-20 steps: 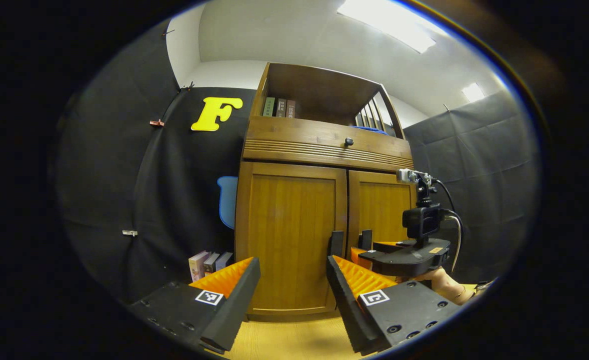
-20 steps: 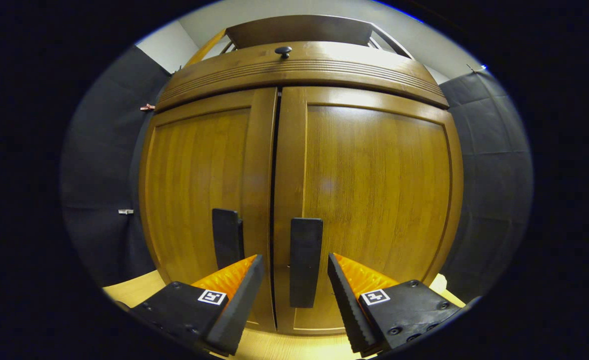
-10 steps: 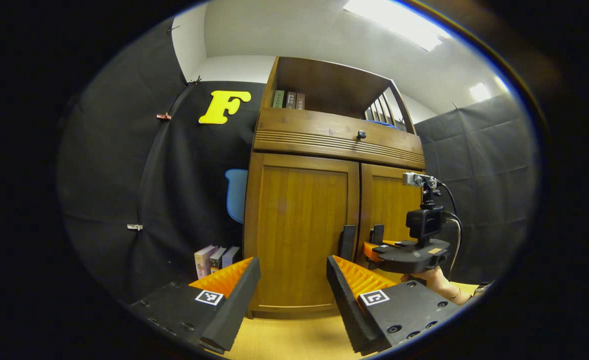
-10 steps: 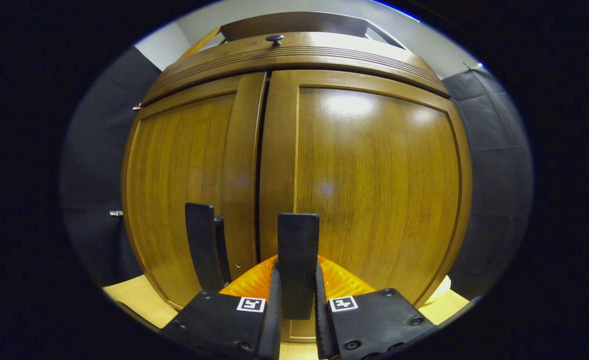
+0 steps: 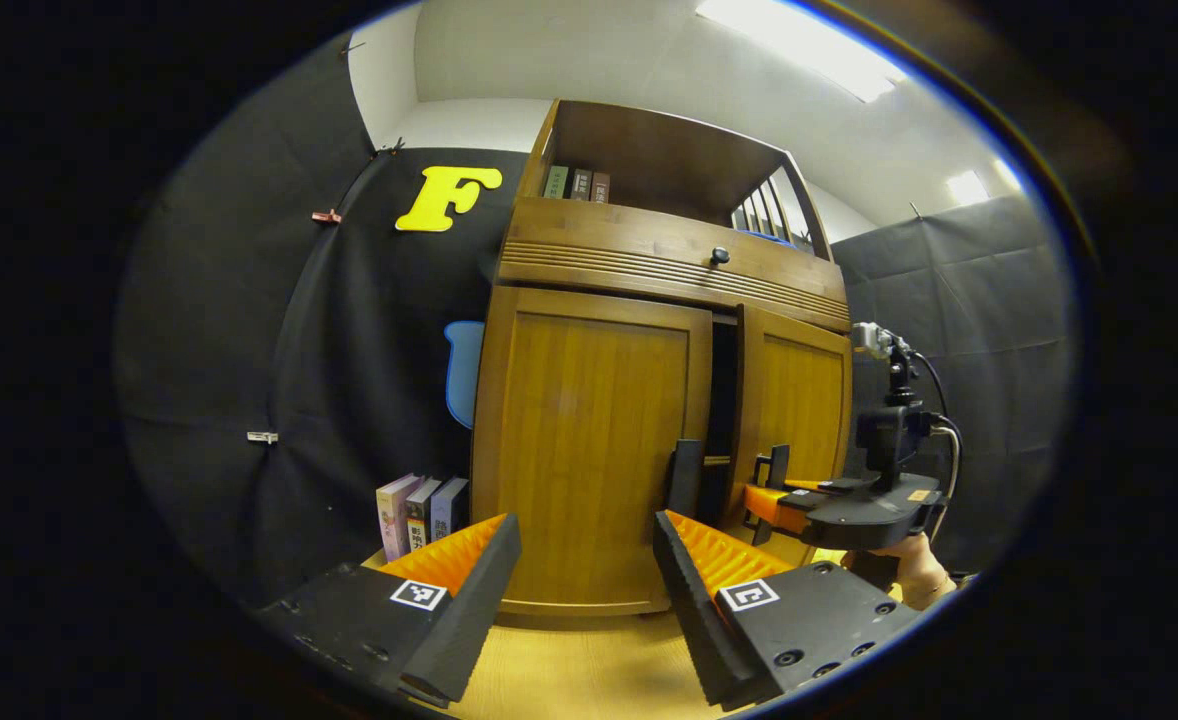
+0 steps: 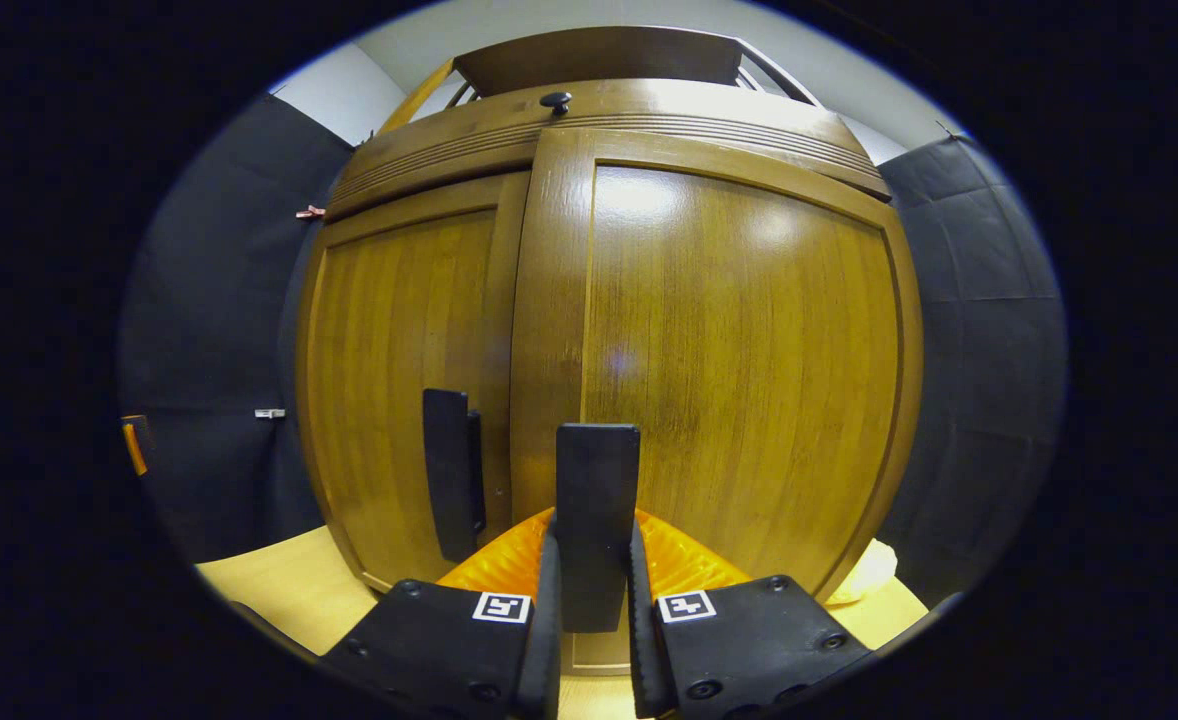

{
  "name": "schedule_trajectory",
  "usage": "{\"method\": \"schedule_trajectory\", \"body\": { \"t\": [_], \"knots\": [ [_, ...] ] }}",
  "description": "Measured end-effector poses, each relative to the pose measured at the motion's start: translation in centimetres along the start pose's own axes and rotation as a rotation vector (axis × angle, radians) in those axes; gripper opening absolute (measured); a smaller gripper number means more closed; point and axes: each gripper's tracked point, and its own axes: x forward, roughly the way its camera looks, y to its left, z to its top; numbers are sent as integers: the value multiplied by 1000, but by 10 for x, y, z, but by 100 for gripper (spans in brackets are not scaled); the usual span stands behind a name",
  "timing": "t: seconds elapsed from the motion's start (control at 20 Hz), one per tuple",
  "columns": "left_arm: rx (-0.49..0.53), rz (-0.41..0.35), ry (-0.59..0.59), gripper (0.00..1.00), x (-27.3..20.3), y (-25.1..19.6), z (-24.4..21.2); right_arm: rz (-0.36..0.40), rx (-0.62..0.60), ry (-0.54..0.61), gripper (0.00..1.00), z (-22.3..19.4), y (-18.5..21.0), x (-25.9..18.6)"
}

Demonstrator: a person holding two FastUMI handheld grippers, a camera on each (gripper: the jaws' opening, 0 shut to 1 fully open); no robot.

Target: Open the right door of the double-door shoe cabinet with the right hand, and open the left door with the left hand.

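Note:
The wooden shoe cabinet has its left door (image 5: 589,440) closed, with a black vertical handle (image 5: 686,478) near the middle seam. The right door (image 5: 799,420) stands ajar, and a dark gap (image 5: 721,400) shows between the doors. My right gripper (image 5: 764,500) is shut on the right door's handle (image 5: 777,467). In the right gripper view that handle (image 6: 597,520) sits clamped between my right gripper (image 6: 591,570), with the right door (image 6: 739,360) swung toward me and the left door's handle (image 6: 449,475) beside it. My left gripper (image 5: 584,540) is open, short of the left door.
A drawer with a round knob (image 5: 719,256) tops the doors, and an open shelf holding books (image 5: 574,184) sits above it. Several books (image 5: 419,510) stand on the wooden floor (image 5: 569,670) left of the cabinet. A hand (image 5: 914,572) holds the right gripper.
My right gripper closed on the right door's handle and pulled that door ajar, opening a dark gap at the seam. My left gripper stayed open and shifted only slightly.

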Motion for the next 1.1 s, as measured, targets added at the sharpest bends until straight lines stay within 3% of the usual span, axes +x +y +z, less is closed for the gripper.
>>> {"method": "schedule_trajectory", "body": {
  "t": [0.2,0.3,0.35,0.45,0.65,0.7,0.75,0.8,0.95,1.1],
  "knots": [
    [1,-26,-12,84,-9,-24,7,23,-2,5,32,2,-8,-32],
    [-8,-49,-18,84,-13,-36,9,30,-2,4,29,3,-14,-45],
    [-11,-58,-20,80,-16,-42,10,32,-1,5,29,4,-17,-51],
    [-7,-70,-24,83,-21,-51,13,33,2,8,32,4,-22,-62],
    [-12,-92,-16,83,-27,-64,11,14,-2,4,28,7,-34,-83],
    [-19,-101,-10,84,-28,-67,10,11,-2,6,31,7,-37,-86],
    [-27,-108,-4,83,-29,-69,8,6,0,9,28,8,-40,-90],
    [-33,-114,2,83,-29,-70,8,1,0,10,31,7,-44,-94],
    [-39,-121,15,83,-29,-71,4,-21,-3,8,28,9,-53,-108],
    [-44,-141,29,80,-26,-75,-1,-47,-5,14,31,8,-64,-121]
  ]
}}
